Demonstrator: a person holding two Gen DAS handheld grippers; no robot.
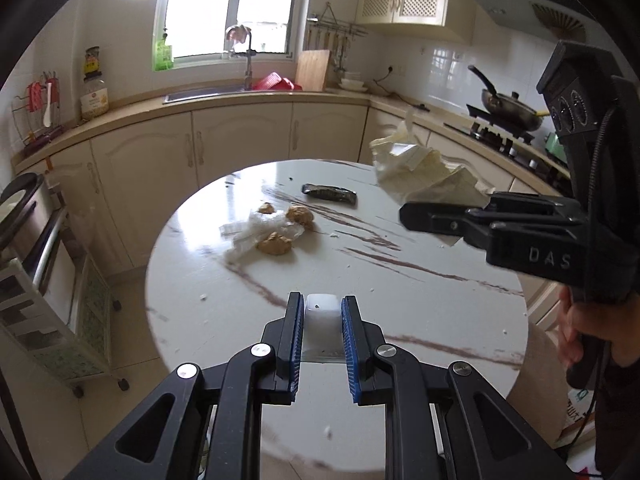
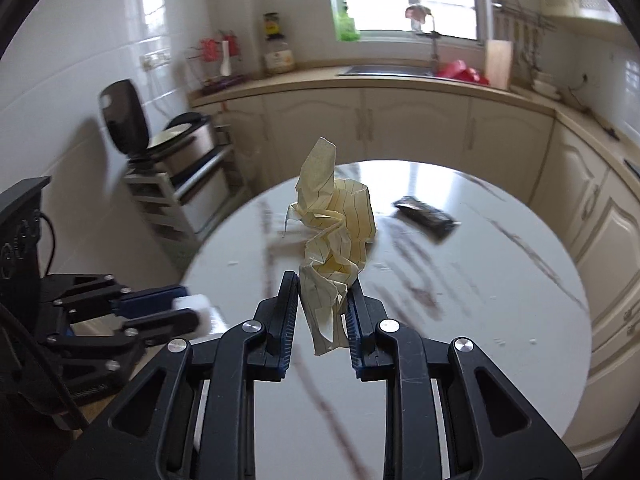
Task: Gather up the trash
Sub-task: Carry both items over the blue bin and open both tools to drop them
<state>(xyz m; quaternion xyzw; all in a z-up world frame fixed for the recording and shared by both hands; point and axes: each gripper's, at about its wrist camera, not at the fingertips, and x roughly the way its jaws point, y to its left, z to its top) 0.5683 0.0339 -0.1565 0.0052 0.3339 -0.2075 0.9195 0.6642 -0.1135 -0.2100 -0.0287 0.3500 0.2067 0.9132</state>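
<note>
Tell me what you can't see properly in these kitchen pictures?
- Left wrist view: the white block in the left gripper; the fingers hide its sides.
- Left wrist view: part of the crumpled yellow paper, behind the right gripper.
- Right wrist view: the dark wrapper on the round table is blurred; its print is unreadable.
- Neither view shows a trash bin.

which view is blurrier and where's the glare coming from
Right wrist view: motion-smeared, the dark wrapper and table streaks blurred, while the crumpled yellow paper in the right claw stays sharp. Left wrist view: crisp, but the window is blown out and glares off the tabletop.
</note>
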